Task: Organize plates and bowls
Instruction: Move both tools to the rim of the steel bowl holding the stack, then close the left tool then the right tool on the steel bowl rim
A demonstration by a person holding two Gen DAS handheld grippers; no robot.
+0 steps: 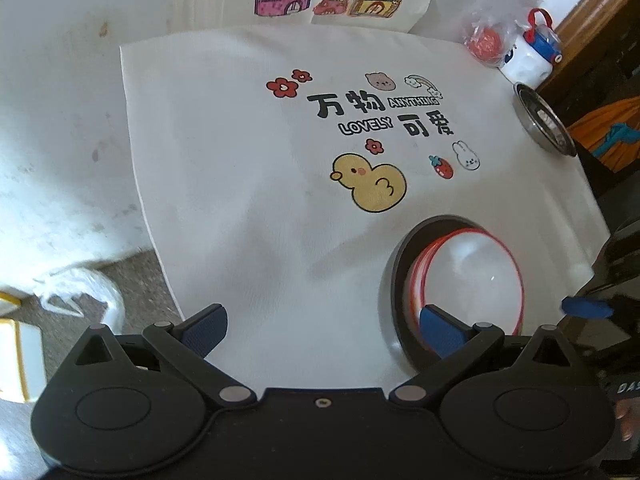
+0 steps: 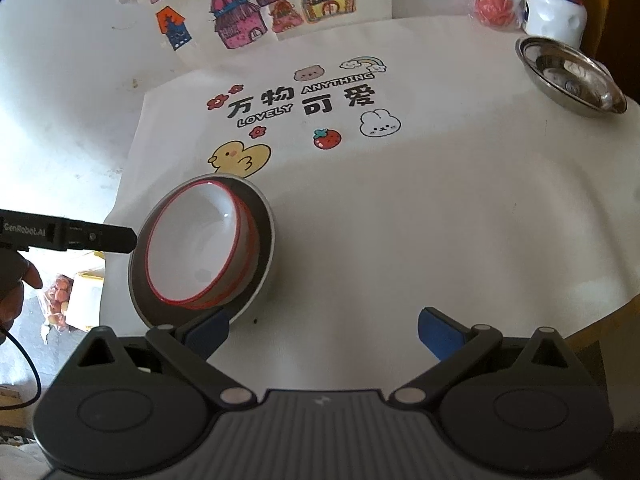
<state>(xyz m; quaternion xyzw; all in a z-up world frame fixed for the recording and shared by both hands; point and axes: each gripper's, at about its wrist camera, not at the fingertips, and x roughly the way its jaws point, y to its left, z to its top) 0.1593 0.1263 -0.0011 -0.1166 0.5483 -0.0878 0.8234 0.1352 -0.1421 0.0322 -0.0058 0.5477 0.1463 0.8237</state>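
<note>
Nearest my lens on the right: the right gripper [image 2: 322, 330], jaws spread wide, nothing between them. Its left blue pad sits just at the near rim of the dark plate [image 2: 267, 248]; I cannot tell whether it touches.

The white bowl [image 2: 192, 240], red-rimmed, sits inside that plate, both on the cloth-covered worktop [image 2: 400, 240], at its near left part beside the printed duck. From my right jaws the stack lies forward and to the left, off the centre line.

Left wrist view: left gripper [image 1: 322, 330] also released and empty, jaws apart. The same bowl [image 1: 472, 276] in the plate [image 1: 400, 264] lies forward and to the right, with the right-hand pad overlapping the bowl's near rim in the picture; contact unclear. The stack sits between the two grippers, close to both. Neither is clearly nearer.

Steel bowl [image 2: 572, 76] rests at the far right edge of the worktop, well apart from the stack, and is plainly closer to my right side.

Judgement: bowl-in-plate already nested; steel bowl still separate. The next reach probably turns on that far-right offset, so the right gripper suits. The round rim gives no preferred grasp axis.
</note>
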